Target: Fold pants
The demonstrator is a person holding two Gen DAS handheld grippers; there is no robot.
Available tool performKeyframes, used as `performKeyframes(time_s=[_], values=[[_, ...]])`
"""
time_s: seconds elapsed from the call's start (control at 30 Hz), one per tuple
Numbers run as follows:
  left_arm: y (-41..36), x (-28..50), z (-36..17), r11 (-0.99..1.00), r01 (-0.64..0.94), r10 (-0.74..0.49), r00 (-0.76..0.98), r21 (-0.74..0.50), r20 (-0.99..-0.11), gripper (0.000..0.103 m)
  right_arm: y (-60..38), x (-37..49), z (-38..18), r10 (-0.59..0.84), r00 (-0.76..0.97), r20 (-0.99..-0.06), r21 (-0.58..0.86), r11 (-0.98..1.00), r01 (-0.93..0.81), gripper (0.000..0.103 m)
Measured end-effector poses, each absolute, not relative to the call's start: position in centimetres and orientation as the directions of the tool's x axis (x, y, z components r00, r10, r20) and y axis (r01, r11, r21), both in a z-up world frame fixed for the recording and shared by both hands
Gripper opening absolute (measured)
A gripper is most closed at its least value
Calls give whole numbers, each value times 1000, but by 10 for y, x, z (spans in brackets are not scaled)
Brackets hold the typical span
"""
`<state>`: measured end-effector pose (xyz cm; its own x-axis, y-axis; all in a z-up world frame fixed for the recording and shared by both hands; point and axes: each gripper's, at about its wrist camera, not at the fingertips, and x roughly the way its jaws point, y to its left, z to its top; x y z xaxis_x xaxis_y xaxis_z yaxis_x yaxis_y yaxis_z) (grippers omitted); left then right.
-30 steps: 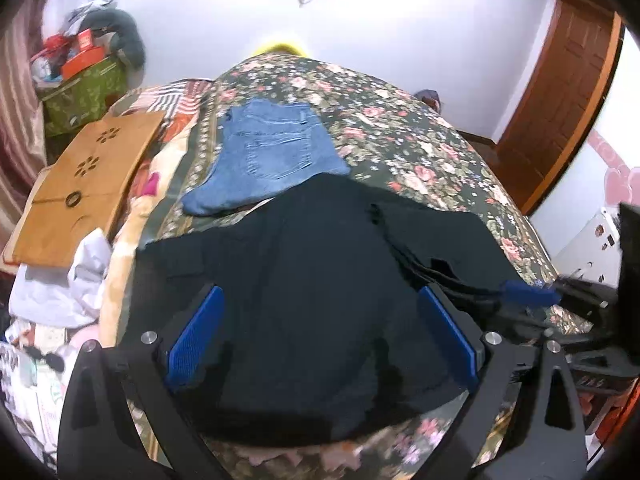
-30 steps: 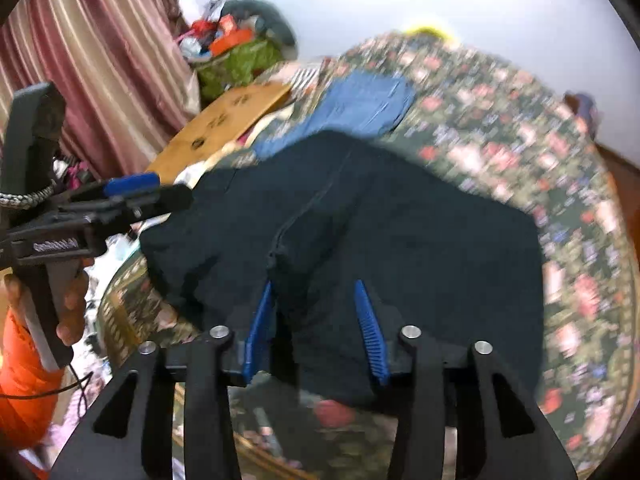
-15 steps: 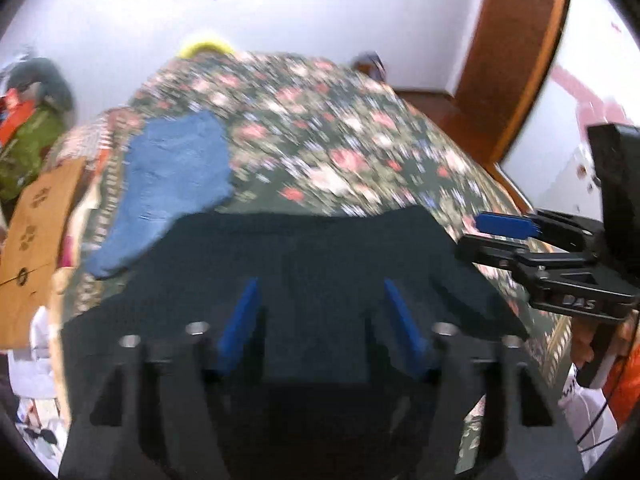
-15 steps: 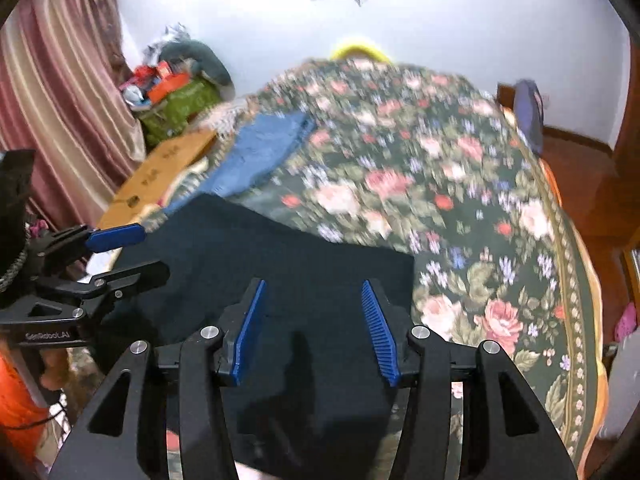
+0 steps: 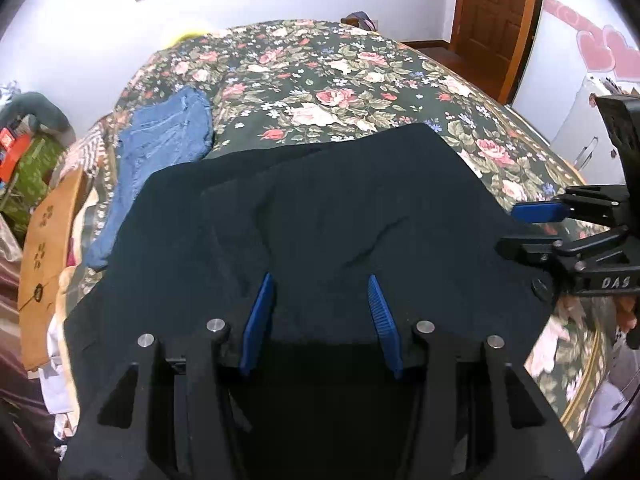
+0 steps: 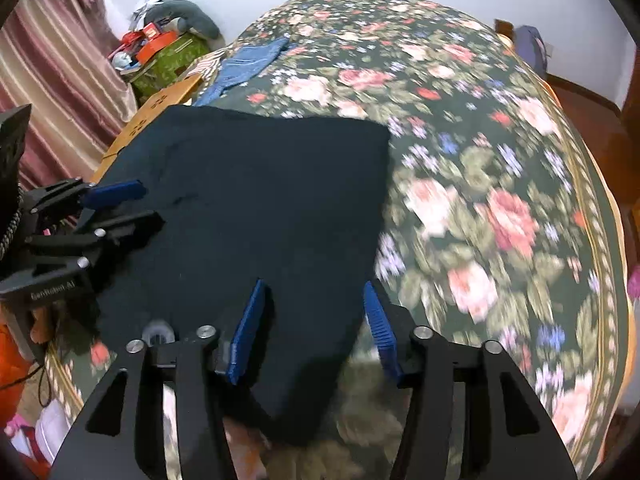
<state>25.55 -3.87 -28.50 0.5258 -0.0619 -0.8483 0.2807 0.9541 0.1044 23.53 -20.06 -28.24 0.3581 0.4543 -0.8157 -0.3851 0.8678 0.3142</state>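
Observation:
Black pants [image 5: 340, 216] lie spread on the near part of a floral bed, with folds and wrinkles; they also show in the right wrist view [image 6: 260, 200]. My left gripper [image 5: 318, 312] is open just above the pants' near edge, nothing between its blue pads. My right gripper [image 6: 310, 324] is open over the pants' near right corner, which hangs off the bed edge. The right gripper appears at the right of the left wrist view [image 5: 536, 232], the left gripper at the left of the right wrist view [image 6: 120, 208].
Folded blue jeans [image 5: 164, 148] lie beyond the black pants on the floral bedspread [image 5: 340, 80]. A wooden board [image 5: 48, 248] and clutter [image 6: 160, 48] sit left of the bed. A brown door [image 5: 496, 20] stands at the far right.
Both grippers have swung around over the pants and their jaws have narrowed somewhat. The pants have gone from bunched to spread flatter on the bed.

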Motion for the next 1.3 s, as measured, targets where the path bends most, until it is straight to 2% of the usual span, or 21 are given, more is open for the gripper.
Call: performKeyframes(time_s=[0.1, 0.17, 0.2, 0.37, 0.63, 0.7, 0.77, 0.93, 1.0, 1.17, 1.3], values=[[-36, 241, -285, 952, 276, -43, 541, 130, -840, 55, -209, 224, -284, 453, 364, -814, 328, 875, -356, 51], [-32, 234, -286, 956, 252, -16, 550, 148, -835, 74, -211, 218, -281, 436, 372, -819, 312, 884, -348, 51], [-25, 232, -287, 964, 233, -22, 544, 126, -839, 76, -210, 217, -278, 425, 375, -824, 302, 889, -343, 51], [10, 231, -278, 989, 141, -112, 501, -47, -858, 77, -195, 218, -244, 381, 461, -802, 225, 906, -357, 51], [70, 197, -226, 998, -44, -9, 624, -47, -781, 78, -157, 212, -186, 449, 557, -698, 198, 870, -453, 53], [93, 186, -216, 993, -97, 8, 644, -71, -765, 81, -148, 212, -181, 473, 559, -681, 206, 856, -473, 53], [112, 175, -210, 986, -143, 33, 657, -82, -753, 93, -136, 213, -178, 494, 555, -670, 214, 844, -492, 54], [159, 152, -216, 968, -235, 87, 638, -85, -765, 95, -105, 216, -184, 513, 530, -675, 213, 824, -526, 54], [175, 147, -228, 959, -256, 67, 615, -119, -785, 95, -95, 216, -189, 518, 515, -683, 213, 815, -538, 54], [202, 132, -267, 911, -278, -102, 561, -303, -821, 95, -73, 219, -214, 519, 451, -726, 222, 798, -561, 54], [207, 124, -294, 861, -331, -172, 527, -387, -832, 95, -63, 221, -238, 513, 380, -770, 252, 791, -557, 54]])
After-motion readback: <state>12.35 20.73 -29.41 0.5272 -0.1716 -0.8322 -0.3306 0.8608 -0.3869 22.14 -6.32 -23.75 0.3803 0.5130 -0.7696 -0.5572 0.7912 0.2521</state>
